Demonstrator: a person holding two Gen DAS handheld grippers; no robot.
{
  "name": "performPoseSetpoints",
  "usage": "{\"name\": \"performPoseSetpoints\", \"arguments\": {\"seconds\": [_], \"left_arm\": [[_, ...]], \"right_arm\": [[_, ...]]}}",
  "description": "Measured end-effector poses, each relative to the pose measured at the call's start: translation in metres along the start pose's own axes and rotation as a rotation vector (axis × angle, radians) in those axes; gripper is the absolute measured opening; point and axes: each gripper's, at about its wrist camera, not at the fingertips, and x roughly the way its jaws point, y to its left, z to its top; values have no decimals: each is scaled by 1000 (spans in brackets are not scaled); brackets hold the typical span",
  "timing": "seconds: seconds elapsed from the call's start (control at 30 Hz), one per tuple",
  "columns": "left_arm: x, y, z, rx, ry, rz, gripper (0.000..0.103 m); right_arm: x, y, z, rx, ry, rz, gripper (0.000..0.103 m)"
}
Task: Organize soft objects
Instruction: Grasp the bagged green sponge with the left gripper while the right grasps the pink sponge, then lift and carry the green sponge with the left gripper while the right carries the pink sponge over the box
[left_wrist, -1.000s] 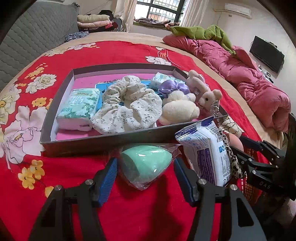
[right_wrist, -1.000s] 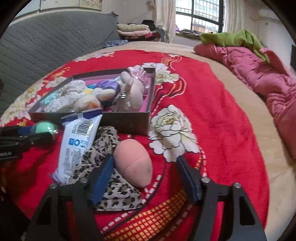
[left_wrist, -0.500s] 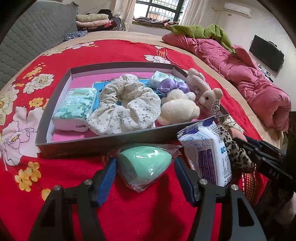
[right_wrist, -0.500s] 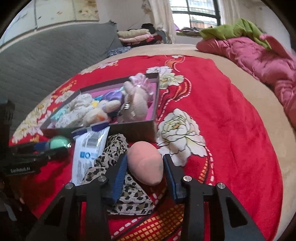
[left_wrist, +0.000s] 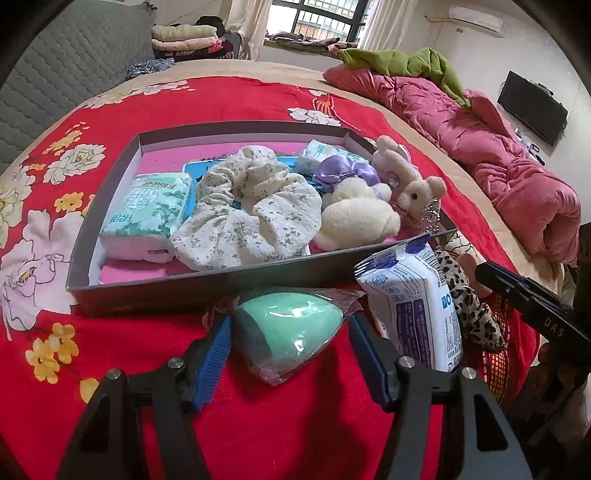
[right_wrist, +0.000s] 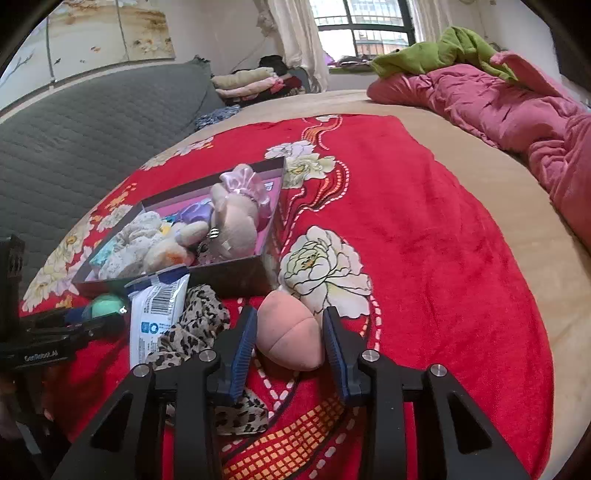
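Note:
A mint-green sponge (left_wrist: 284, 325) in clear wrap lies on the red blanket before the grey box (left_wrist: 207, 284). My left gripper (left_wrist: 288, 332) stands open around it, its pads close beside the wrap. In the right wrist view a pink egg-shaped sponge (right_wrist: 288, 336) sits between the blue pads of my right gripper (right_wrist: 290, 339), whose jaws are closing and press on both its sides. The box (right_wrist: 229, 273) holds tissue packs, scrunchies and plush toys.
A white and blue tissue pack (left_wrist: 410, 299) leans on the box's near right corner, over a leopard-print scrunchie (right_wrist: 199, 325). A rolled pink quilt (left_wrist: 517, 177) lies along the bed's far right. A grey padded headboard (right_wrist: 92, 122) is at the left.
My right gripper's jaws have closed in on the pink sponge and rolled a little, carrying it off the leopard scrunchie. My left gripper and the green sponge have not moved.

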Motion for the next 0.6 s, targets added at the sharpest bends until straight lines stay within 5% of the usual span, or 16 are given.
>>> {"name": "performPoseSetpoints", "arguments": {"seconds": [0.6], "left_arm": [[4, 2, -1, -12, 6, -8, 64]], "right_arm": [[17, 19, -5, -96, 51, -3, 41]]}}
